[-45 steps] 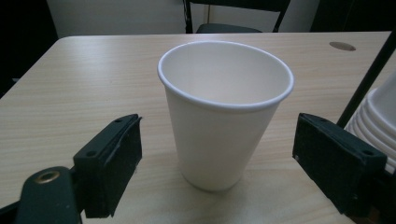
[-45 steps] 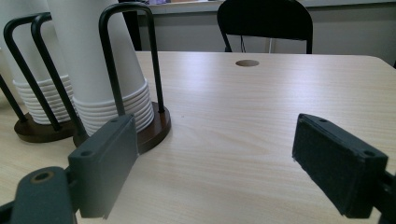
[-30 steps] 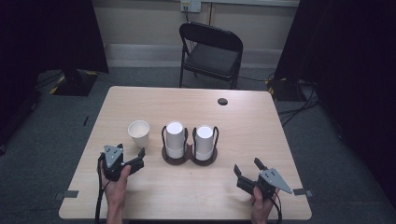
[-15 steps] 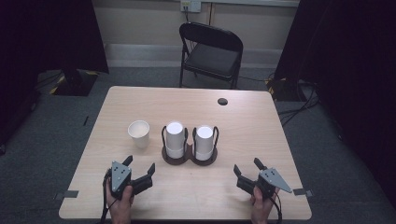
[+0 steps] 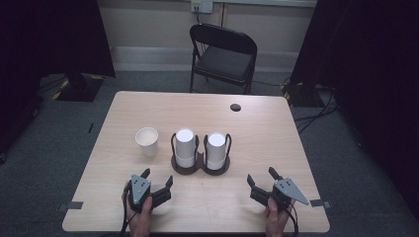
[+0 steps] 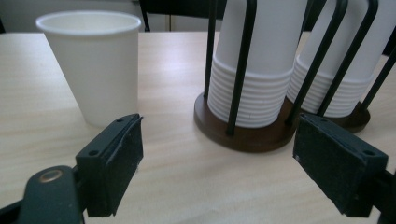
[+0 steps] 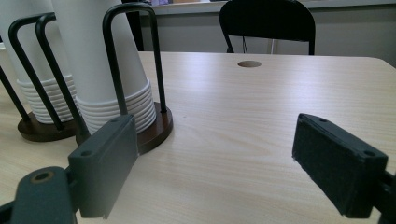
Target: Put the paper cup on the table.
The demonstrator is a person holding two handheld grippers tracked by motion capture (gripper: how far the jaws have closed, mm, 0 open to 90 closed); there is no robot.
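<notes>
A single white paper cup (image 5: 147, 140) (image 6: 93, 63) stands upright on the wooden table (image 5: 267, 133), left of a dark double cup holder (image 5: 200, 165) (image 6: 243, 133). The holder carries two stacks of upside-down white cups (image 5: 185, 146) (image 5: 216, 149) (image 7: 105, 60) inside black wire loops. My left gripper (image 5: 157, 178) (image 6: 219, 163) rests near the table's front edge, open and empty, facing the lone cup and the left stack. At the front right, my right gripper (image 5: 261, 177) (image 7: 215, 163) is open too, with nothing between its jaws, and points toward the right stack.
A black folding chair (image 5: 223, 52) stands behind the table's far edge. A round cable hole (image 5: 235, 107) (image 7: 249, 64) sits near the far right of the tabletop. Dark curtains hang at both sides of the room.
My left gripper has drawn back toward the front edge and turned to face the cups more squarely. The right gripper has stayed in place.
</notes>
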